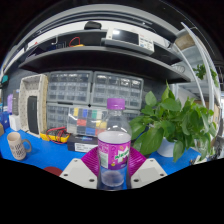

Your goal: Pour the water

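The bottle (114, 150) stands upright between the fingers, right at the gripper (113, 172), with its purple cap on top and a purple label round the middle. The pads (90, 160) sit close on either side of the label, and the bottle hides the contact itself, so I cannot tell whether they press on it or leave a sliver of gap.

Judging by this, the step in hand is securing the bottle before any pour. To do it well, the grip should land on the label band, near the middle of the body, firm enough that the bottle does not slip when tilted but not so hard that the thin plastic buckles. The cap appears to be on, which would have to be dealt with before water can flow.

The gripper is held level and points straight ahead, low over the blue table (40, 160).

Just beyond and to the right of the fingers is a plant (172, 122). To the left, well apart, stands a can (17, 146). Far ahead are shelves (100, 55) with drawers.
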